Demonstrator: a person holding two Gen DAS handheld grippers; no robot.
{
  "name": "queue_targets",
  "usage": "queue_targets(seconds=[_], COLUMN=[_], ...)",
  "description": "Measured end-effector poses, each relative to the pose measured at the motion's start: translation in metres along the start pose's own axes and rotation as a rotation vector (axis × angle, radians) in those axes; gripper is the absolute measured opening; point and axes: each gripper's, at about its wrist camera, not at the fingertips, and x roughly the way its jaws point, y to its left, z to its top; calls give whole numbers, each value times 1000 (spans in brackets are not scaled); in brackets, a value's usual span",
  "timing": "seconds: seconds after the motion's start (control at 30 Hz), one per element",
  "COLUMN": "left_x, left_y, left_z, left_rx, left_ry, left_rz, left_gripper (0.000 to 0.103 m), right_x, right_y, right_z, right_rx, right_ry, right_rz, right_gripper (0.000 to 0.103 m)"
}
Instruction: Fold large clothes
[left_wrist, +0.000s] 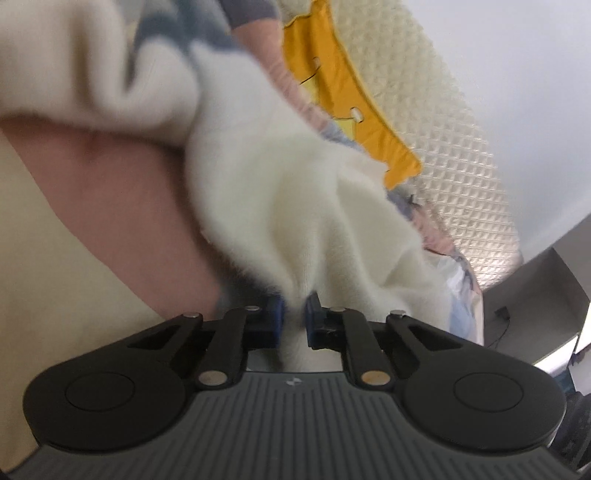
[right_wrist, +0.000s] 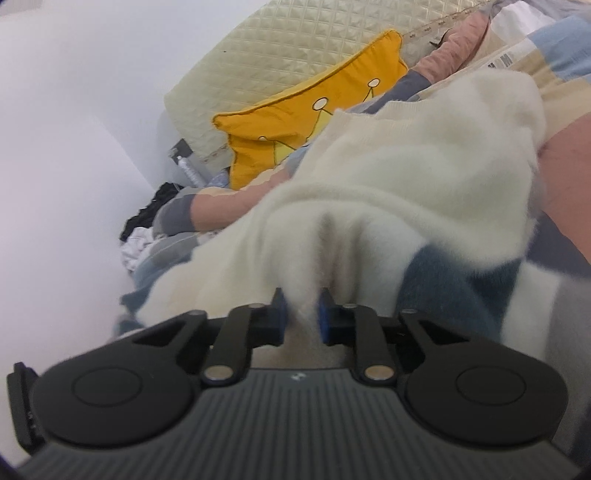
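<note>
A cream fuzzy knit garment (left_wrist: 280, 192) fills the middle of the left wrist view, gathered into folds that run down into my left gripper (left_wrist: 294, 314). Its blue pads (left_wrist: 277, 310) pinch the bunched cloth, so it is shut on the garment. In the right wrist view the same cream garment (right_wrist: 388, 184) lies over a patterned bedspread and bunches between the blue pads (right_wrist: 324, 314) of my right gripper (right_wrist: 302, 314), which is shut on it too. The stretch of cloth between the two grips is hidden.
A yellow crown-print cushion (right_wrist: 314, 110) and a quilted cream headboard (right_wrist: 295, 40) stand behind the garment. The bedspread (right_wrist: 546, 48) has pink, blue and cream patches. Dark and white clothes (right_wrist: 147, 225) are piled by the white wall. A person's bare arm (left_wrist: 122, 206) crosses the left view.
</note>
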Motion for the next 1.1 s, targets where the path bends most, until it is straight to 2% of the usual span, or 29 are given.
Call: queue_targets(seconds=[0.07,0.13,0.17,0.23,0.3,0.43,0.53,0.73,0.9,1.0,1.1], left_x=[-20,-42,-56,-83,-105,-151,-190,-264,-315,-328,-323], left_y=[-12,-26,-35,-54,-69,-78,-83,-81,-80,-77,-71], left_z=[1,3,3,1,-3,-18,-44,-105,-155,-175,-183], left_rx=[15,40,82,179,228,245,284,291,270,256,227], left_ry=[-5,0,-4,0,23,37,46,97,112,131,165], left_rz=[-20,-39,-49,-77,-78,-104,-120,-156,-166,-127,-95], left_gripper=[13,12,12,12,12,12,12,12,12,12,13], right_x=[-13,-29,-40,-59,-81,-127,-165,-240,-294,-312,-308], right_y=[8,23,31,38,47,67,82,94,89,87,78], right_z=[1,2,1,2,2,-1,-11,-43,-67,-85,-102], right_rx=[-27,-111,-161,-177,-208,-250,-269,-310,-252,-212,-173], right_ry=[3,-7,-7,-2,-16,-21,-9,-12,-25,-19,29], right_rz=[13,18,15,21,23,48,60,58,55,36,-15], right_gripper=[17,16,16,16,16,16,16,16,16,16,16])
